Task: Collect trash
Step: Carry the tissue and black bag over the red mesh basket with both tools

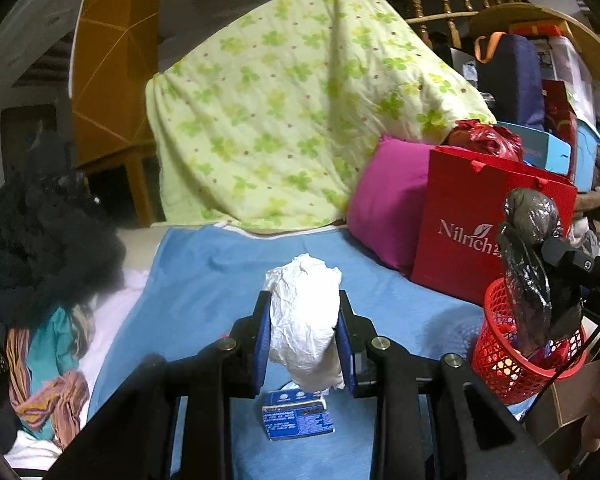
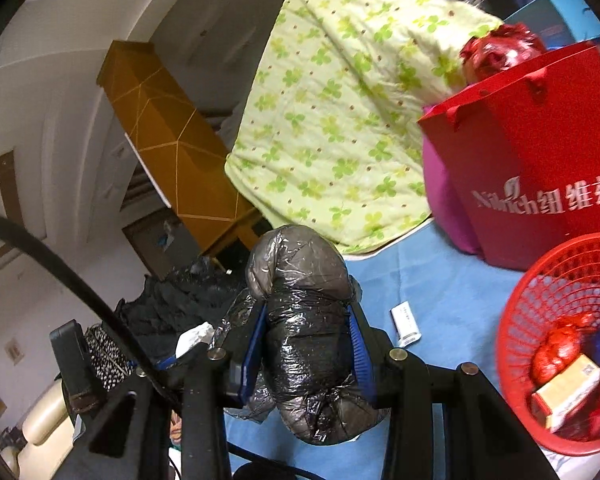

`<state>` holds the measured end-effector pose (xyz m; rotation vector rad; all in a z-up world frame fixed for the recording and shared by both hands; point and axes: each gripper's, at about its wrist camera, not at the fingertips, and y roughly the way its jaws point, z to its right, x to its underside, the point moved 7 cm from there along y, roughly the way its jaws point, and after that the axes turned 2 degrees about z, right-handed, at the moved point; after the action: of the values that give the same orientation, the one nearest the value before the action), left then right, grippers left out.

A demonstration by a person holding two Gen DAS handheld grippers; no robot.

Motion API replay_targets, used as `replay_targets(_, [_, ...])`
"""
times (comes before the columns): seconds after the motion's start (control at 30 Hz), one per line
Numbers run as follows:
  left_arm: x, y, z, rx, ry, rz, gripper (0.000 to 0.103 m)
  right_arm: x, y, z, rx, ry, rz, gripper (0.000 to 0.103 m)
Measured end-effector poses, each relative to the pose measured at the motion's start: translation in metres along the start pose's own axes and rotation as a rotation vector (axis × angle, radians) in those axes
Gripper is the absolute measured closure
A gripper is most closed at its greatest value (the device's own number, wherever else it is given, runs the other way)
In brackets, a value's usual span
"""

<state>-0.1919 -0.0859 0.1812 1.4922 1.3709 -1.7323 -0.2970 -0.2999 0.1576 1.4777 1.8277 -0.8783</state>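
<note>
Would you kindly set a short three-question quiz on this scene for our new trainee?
1. True or false: the left tongs are shut on a crumpled white tissue.
2. What do the right tongs grip: A) a pink cushion, B) a wadded black plastic bag, C) a blue card?
3. Fill in: the trash already collected lies in a red mesh ______ on the blue sheet.

Key: 1 true; 2 B; 3 basket.
</note>
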Motion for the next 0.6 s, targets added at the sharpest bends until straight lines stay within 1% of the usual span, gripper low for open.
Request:
replay_targets(0.17, [-0.011, -0.005, 0.025, 0.002, 0.053, 0.032, 0.072, -0.007, -0.021, 0.014, 0.026, 0.008, 0.034, 0.061])
replay_targets(0.6, [-0.019, -0.008, 0.081, 0.035, 0.159, 0.055, 0.072, -0.019, -0.061, 0.046, 0.066, 0.038, 0.101, 0.061])
